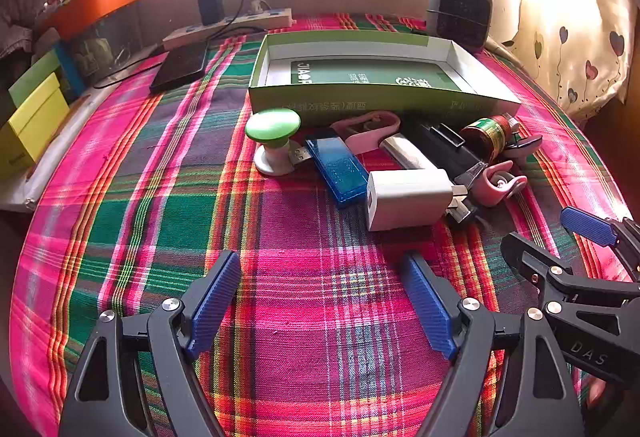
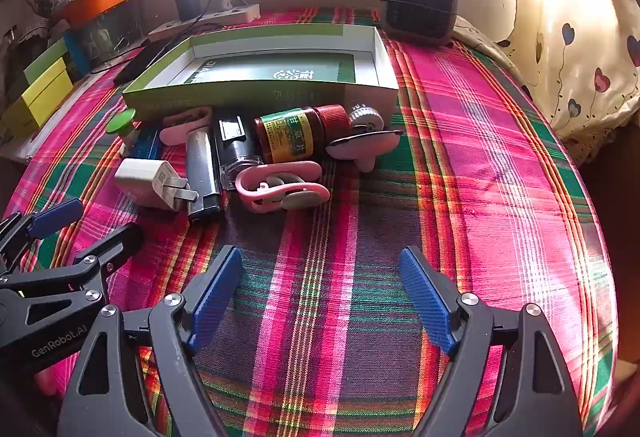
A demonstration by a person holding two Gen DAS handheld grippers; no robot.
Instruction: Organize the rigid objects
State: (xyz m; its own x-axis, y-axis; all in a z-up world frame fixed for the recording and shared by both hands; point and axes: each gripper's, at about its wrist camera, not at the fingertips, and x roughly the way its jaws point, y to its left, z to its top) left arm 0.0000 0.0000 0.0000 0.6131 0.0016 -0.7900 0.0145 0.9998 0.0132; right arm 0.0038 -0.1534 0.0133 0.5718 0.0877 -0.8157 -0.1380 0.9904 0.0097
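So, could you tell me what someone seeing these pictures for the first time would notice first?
Probably the loud pink-and-green plaid cloth covering the whole surface. Next, the open green box at its middle, holding only a green printed sheet, with a jumble of small items along its near side, such as the white charger and the brown bottle. Both the left gripper and right gripper hover open.

The right hand-held gripper [image 2: 320, 297] hovers with jaws spread wide above the plaid cloth [image 2: 460, 157], empty; ahead lie a brown medicine bottle [image 2: 296, 135], a white charger [image 2: 150, 181] and a pink clip [image 2: 280, 189], beside the green-walled box [image 2: 240, 93]; the left hand-held gripper [image 2: 86, 225] shows at the left edge.
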